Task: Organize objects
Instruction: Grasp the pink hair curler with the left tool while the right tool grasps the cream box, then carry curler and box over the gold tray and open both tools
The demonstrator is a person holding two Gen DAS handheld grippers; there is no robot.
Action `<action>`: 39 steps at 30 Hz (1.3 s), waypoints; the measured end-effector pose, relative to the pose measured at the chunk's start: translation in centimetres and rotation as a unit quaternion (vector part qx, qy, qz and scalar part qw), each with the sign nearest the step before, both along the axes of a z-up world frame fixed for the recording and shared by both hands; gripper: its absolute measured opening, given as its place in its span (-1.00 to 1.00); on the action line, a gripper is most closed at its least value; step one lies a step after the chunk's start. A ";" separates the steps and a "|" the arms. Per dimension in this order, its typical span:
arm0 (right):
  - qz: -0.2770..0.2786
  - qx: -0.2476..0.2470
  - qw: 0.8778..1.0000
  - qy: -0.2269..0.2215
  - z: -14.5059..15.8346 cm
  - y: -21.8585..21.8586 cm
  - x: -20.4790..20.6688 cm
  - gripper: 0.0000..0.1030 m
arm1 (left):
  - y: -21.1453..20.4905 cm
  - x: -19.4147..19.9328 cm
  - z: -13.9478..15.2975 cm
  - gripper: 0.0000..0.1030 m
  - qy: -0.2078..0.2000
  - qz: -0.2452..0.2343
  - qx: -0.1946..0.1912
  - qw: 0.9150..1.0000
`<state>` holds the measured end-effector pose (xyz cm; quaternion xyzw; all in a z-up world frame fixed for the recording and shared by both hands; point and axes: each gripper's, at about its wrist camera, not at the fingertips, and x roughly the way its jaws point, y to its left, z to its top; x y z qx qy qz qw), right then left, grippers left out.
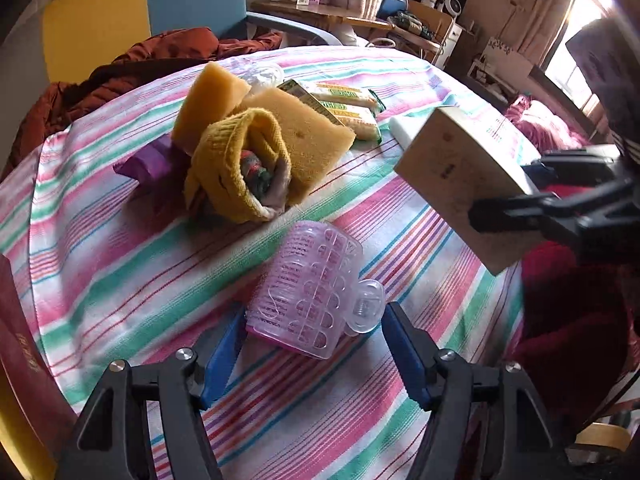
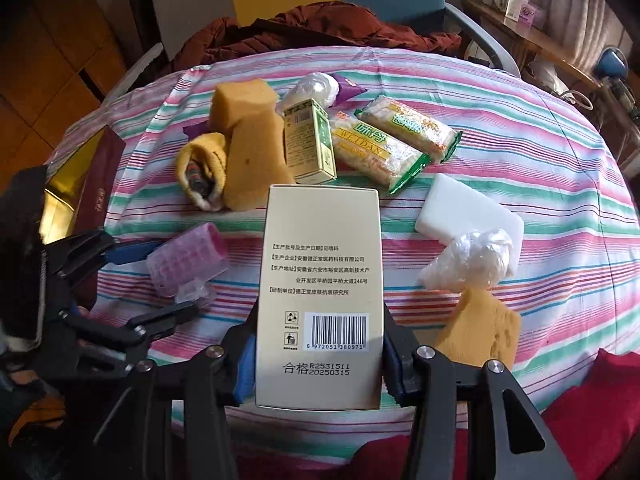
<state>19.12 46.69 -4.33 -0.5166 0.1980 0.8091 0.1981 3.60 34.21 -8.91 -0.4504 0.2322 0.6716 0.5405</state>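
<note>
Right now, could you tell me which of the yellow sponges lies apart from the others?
The sponge beside the right gripper, below the plastic wad; the other two sit together by the yellow cloth.

On the striped cloth lie three yellow sponges (image 2: 256, 160), two Weidan snack packs (image 2: 380, 156), two crumpled plastic bags (image 2: 472, 260), two cartons, beige (image 2: 320, 280) and green (image 2: 310, 144), and, toward nine o'clock, one pink hair roller (image 2: 184, 264) and one maroon box (image 2: 100, 184).
</note>
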 end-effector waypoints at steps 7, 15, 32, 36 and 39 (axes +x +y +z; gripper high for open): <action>-0.005 0.007 0.999 0.048 2.5 -0.9 0.4 -0.02 | -3.2 0.1 1.4 0.35 -0.015 0.042 0.041 0.998; 0.068 0.008 0.991 0.113 6.4 -6.0 -4.3 -0.02 | -13.3 -2.4 8.4 0.35 -0.011 0.152 0.135 0.979; 0.253 -0.103 0.956 0.102 3.6 -24.6 -28.9 0.40 | -34.1 -10.1 7.1 0.62 0.083 0.454 0.068 0.885; 0.246 -0.113 0.956 0.109 3.3 -26.3 -30.1 0.76 | -35.7 -9.1 7.2 0.65 0.093 0.472 0.071 0.874; 0.253 -0.098 0.957 0.102 3.3 -27.2 -29.2 0.77 | -36.8 -8.5 7.7 0.65 0.102 0.479 0.075 0.868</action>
